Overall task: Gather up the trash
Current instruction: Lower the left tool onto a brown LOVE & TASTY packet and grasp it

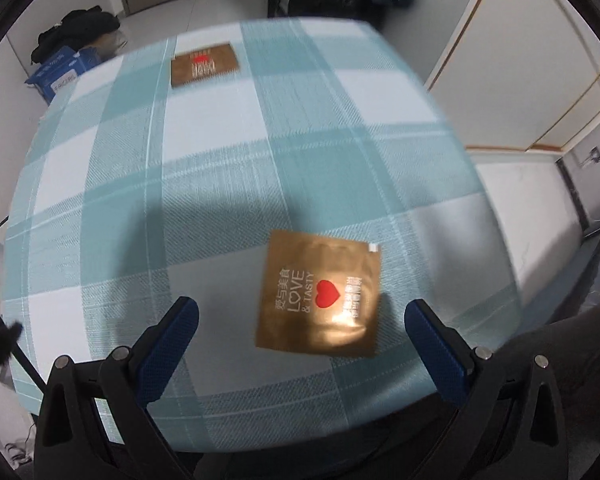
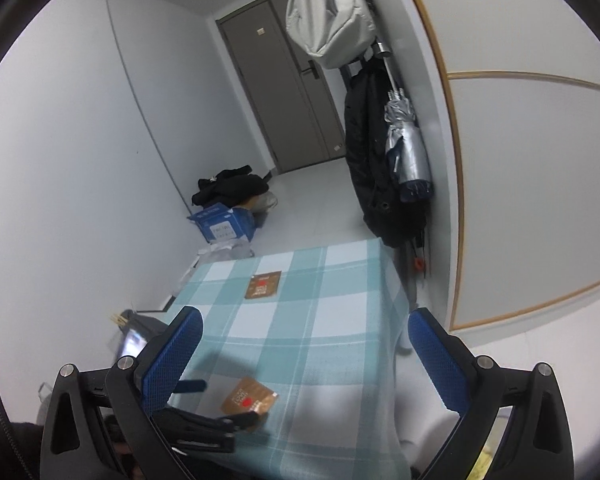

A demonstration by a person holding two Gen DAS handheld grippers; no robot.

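A brown packet with a red heart [image 1: 320, 294] lies flat on the teal checked tablecloth [image 1: 220, 152] near the front edge. My left gripper [image 1: 302, 312] hovers over it, open, blue fingers on either side, not touching. A second brown packet [image 1: 205, 64] lies at the far end of the table. In the right wrist view my right gripper [image 2: 304, 338] stands open and high above the table with nothing between its fingers; the near packet [image 2: 249, 400] shows below, with the left gripper [image 2: 214, 404] at it, and the far packet [image 2: 263, 285] beyond.
A blue cardboard box [image 2: 224, 224] topped with dark clothes [image 2: 232, 188] sits on the floor past the table's far left corner. Coats and a folded umbrella [image 2: 406, 148] hang on the wall at the far right. A grey door [image 2: 284, 92] closes the corridor.
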